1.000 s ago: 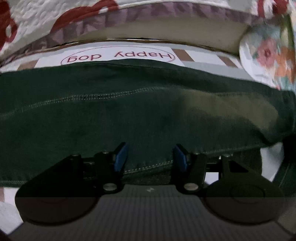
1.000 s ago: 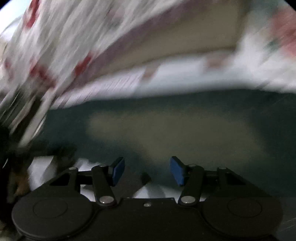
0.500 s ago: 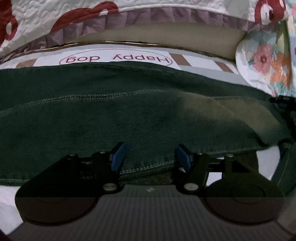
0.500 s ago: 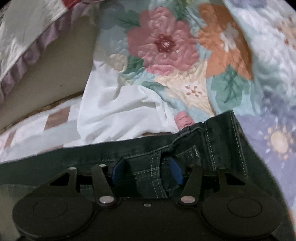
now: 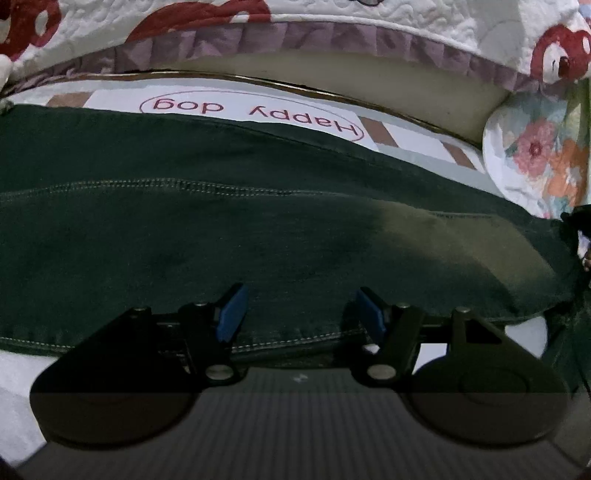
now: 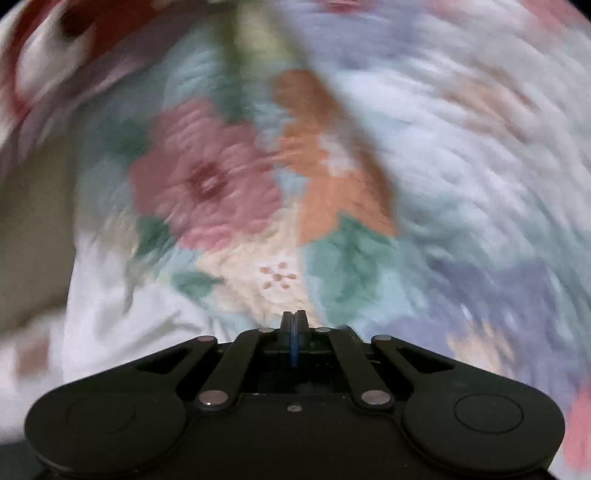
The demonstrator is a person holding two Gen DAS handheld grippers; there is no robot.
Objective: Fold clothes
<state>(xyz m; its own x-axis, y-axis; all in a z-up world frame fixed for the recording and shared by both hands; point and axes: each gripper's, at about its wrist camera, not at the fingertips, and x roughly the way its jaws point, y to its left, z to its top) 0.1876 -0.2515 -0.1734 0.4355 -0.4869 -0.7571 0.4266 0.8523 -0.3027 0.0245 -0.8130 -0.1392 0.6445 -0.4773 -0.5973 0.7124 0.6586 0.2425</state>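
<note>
Left gripper (image 5: 299, 310) sits low, its blue pads (image 5: 232, 308) spread wide apart, nothing between them. Right under and ahead of those pads lie the jeans (image 5: 258, 229), dark green-black denim stretched flat across the whole width of the left view. A stitched hem runs along the near edge just by the fingers, and a double-stitched seam crosses the cloth higher up. A paler, faded patch shows on the right half of the denim. The jeans rest on a white sheet (image 5: 255, 107) with "Happy dog" printed in red inside an oval, seen upside down just beyond the far edge of the cloth. Behind that, a quilt (image 5: 332, 22) with red shapes and a purple frill hangs over. Off to the right, a floral pillow (image 5: 535, 155) sits beside the end of the jeans.

Over to the right gripper (image 6: 293, 332): fingers pressed tight together, only a thin blue line of pad visible between them. Whether any cloth is pinched in there cannot be told from this view; no denim shows. The picture is heavily smeared, filled by the floral fabric (image 6: 207, 181), pink and orange blooms with teal leaves, close ahead of the fingertips
</note>
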